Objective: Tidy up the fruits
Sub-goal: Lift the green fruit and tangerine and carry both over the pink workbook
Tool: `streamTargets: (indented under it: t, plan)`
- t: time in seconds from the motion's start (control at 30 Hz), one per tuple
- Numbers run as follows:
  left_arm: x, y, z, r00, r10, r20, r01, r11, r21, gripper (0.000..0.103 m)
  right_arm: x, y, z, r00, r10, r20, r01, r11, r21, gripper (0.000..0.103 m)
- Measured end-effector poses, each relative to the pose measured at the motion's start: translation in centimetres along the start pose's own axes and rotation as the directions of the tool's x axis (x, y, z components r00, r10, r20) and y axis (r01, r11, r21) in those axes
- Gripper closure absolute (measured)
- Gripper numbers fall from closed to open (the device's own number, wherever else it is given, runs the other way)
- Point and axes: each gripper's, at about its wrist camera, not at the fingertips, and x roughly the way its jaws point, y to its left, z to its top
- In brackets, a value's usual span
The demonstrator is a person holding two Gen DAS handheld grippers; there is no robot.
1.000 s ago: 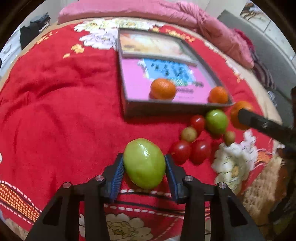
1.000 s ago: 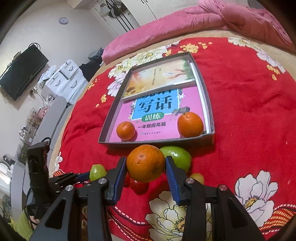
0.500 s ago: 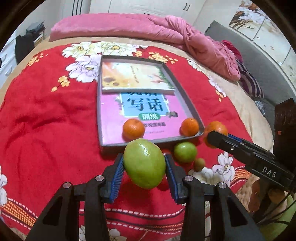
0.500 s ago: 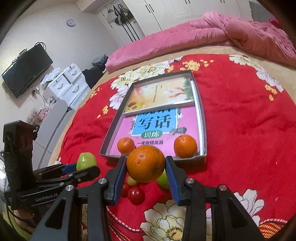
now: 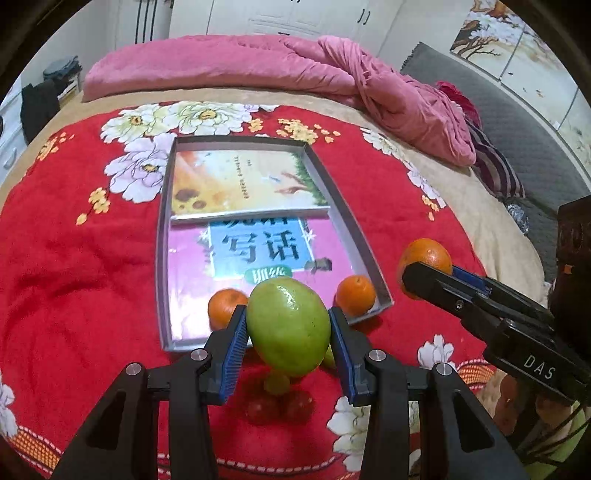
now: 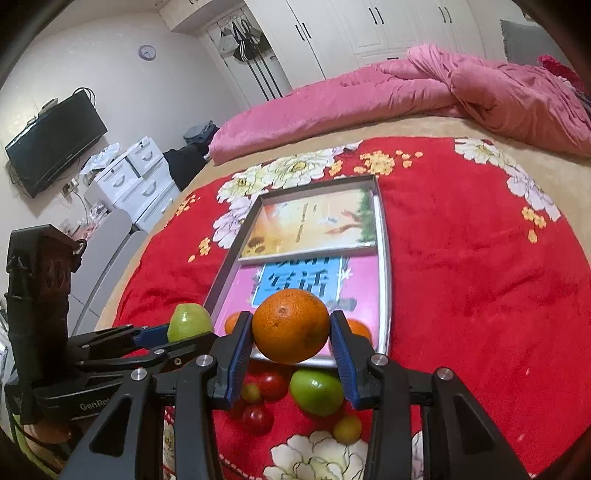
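A red floral blanket (image 5: 74,266) is spread beyond both fingers; a television (image 6: 55,144) is shown only in the right view. A green fruit (image 5: 288,328) is gripped by the left gripper (image 5: 288,334), an orange (image 6: 291,325) by the right gripper (image 6: 291,332).

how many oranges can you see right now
3: one orange clamped in the right gripper, two smaller oranges at the tray's near end. Others may be hidden.

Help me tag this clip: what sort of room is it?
Most likely a home bedroom: the fruit lies on a bed under a red floral blanket, with a pink quilt bunched behind, white wardrobe doors and a wall-mounted television.
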Motion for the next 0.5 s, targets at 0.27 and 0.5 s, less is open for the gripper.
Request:
streamTargets:
  t: [0.27, 0.5]
  plan:
    - [1.4, -0.9, 1.4, 1.0, 0.005, 0.002, -0.005, 1.0, 0.011, 0.059, 0.3, -1.0, 1.7, 0.999, -0.03, 0.018, 0.03, 0.999, -0.012, 0.061]
    - [3.0, -1.9, 1.8, 1.0, 0.005, -0.015, -0.005, 1.0, 0.031, 0.059, 0.9, -2.2, 2.6, 0.999, -0.05, 0.022, 0.05, 0.999, -0.006, 0.061]
